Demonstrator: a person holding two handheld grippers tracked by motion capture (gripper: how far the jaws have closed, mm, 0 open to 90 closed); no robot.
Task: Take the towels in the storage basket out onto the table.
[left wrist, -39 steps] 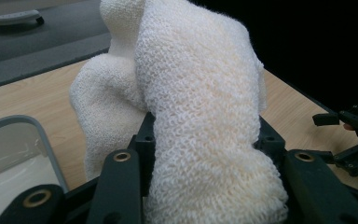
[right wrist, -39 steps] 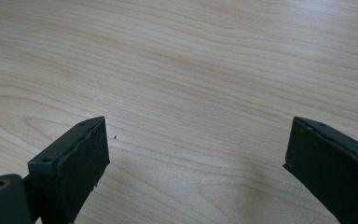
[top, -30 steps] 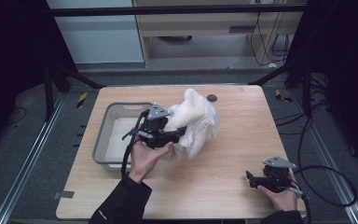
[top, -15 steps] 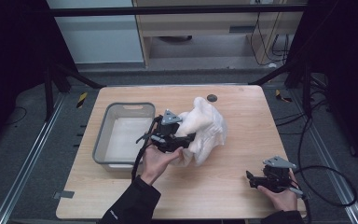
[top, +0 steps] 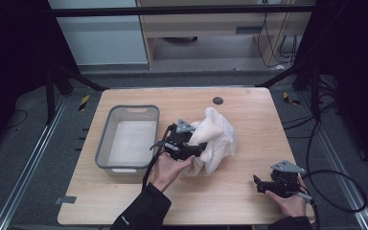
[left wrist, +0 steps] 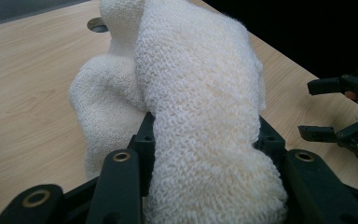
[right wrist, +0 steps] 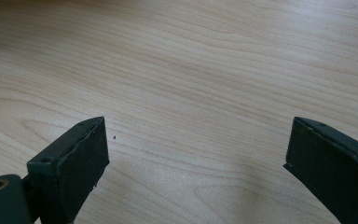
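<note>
A crumpled white towel lies in a heap on the middle of the wooden table, and my left gripper is shut on a thick fold of it. In the left gripper view the knitted towel bulges up between the two black jaws and covers their tips. My right gripper rests near the table's front right corner, held by a hand, with its jaws open. In the right gripper view the right gripper has bare wood between its two wide-apart pads.
A grey plastic bin stands on the left half of the table, with something white lying flat inside it. A dark round grommet sits near the table's far edge. Cables trail off the right side.
My left gripper has carried the towel to the right and down, away from the bin, so the towel now rests on the table. The right gripper has stayed where it was.
</note>
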